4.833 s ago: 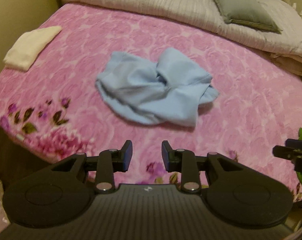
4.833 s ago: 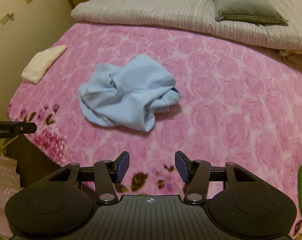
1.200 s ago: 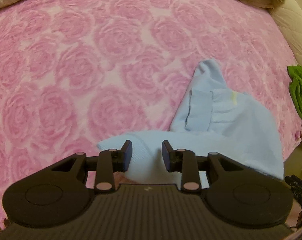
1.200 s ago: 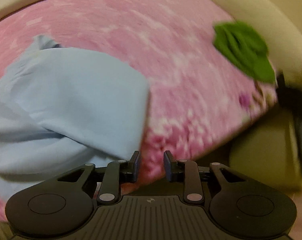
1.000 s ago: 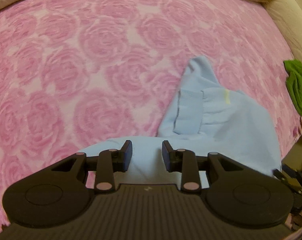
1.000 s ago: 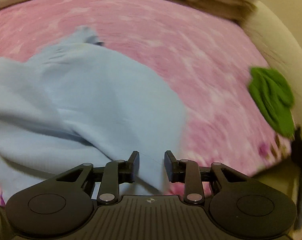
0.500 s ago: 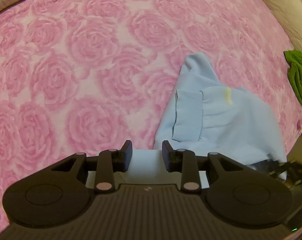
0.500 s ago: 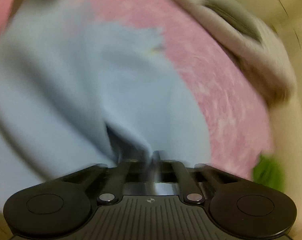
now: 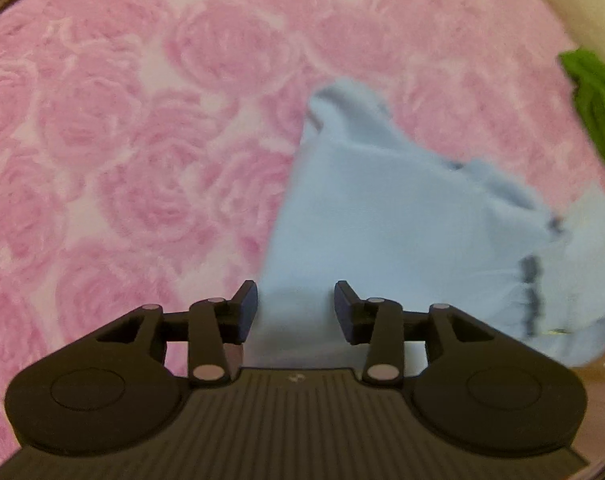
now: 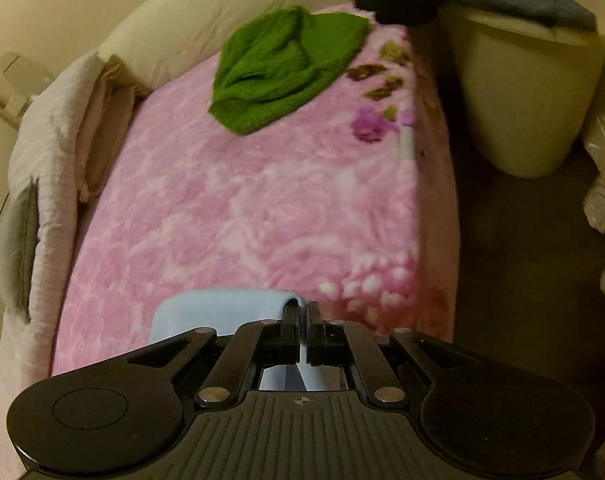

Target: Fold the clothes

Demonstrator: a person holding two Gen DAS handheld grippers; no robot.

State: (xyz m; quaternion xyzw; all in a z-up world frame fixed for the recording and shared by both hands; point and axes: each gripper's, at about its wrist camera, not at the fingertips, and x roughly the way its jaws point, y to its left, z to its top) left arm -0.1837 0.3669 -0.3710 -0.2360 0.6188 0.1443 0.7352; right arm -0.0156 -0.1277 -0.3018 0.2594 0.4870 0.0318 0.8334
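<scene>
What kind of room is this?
Most likely a bedroom. There is a bed with a pink rose blanket, a folded quilt with a grey pillow along one end, and clothes such as a blue top lying on it.

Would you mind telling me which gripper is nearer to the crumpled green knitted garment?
Probably right. The right gripper, shut on the light blue garment, faces the green knitted garment up the bed. The left gripper, opening over blue cloth, sees it at the far edge.
</scene>
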